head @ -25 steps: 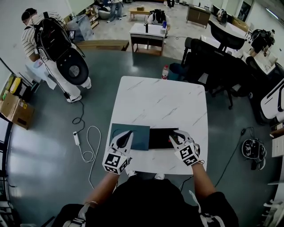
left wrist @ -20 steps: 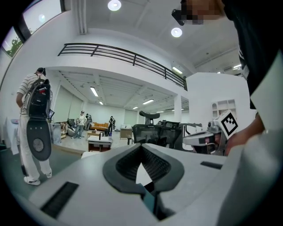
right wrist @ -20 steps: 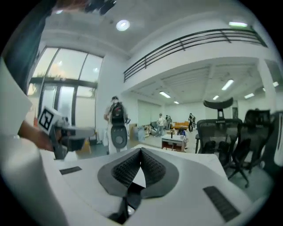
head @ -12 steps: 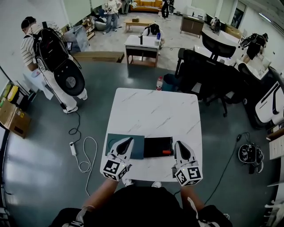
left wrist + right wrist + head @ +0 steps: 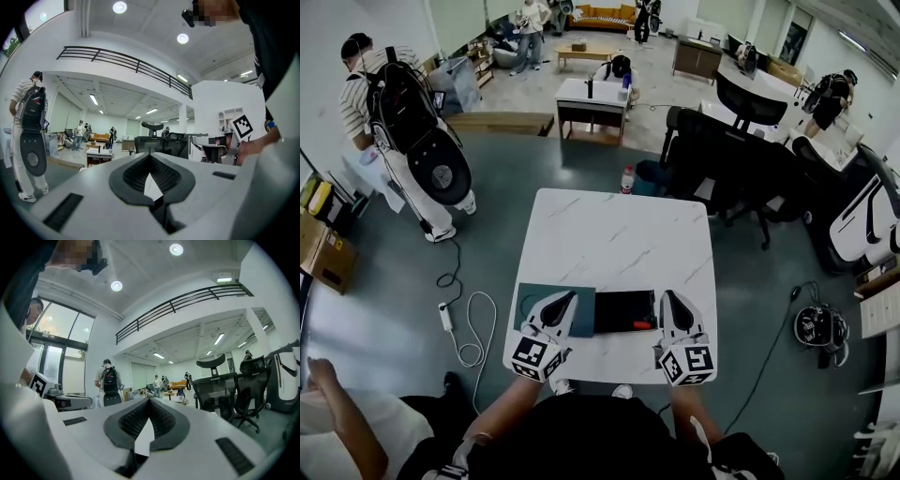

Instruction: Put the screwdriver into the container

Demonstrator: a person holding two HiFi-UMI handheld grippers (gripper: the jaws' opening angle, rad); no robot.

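On the white marble table (image 5: 619,234) a black container (image 5: 619,307) lies near the front edge. The screwdriver's orange handle (image 5: 643,325) shows inside it at its right end. A teal lid (image 5: 581,319) lies flat against the container's left side. My left gripper (image 5: 565,297) hovers over the teal lid, shut and empty. My right gripper (image 5: 668,298) is just right of the container, shut, holding nothing. In the left gripper view the jaws (image 5: 150,154) meet and point level across the room. In the right gripper view the jaws (image 5: 150,401) are also closed together.
A person carrying a black golf bag (image 5: 412,103) stands at the left. A white cable (image 5: 464,323) lies on the floor by the table. Black office chairs (image 5: 722,159) and a bottle (image 5: 626,178) are beyond the table's far edge. Another person's arm (image 5: 337,412) enters at bottom left.
My right gripper has lifted away from the black container, leaving the screwdriver in it, and drawn back to the front edge. The left gripper rose slightly. An arm has appeared at bottom left.
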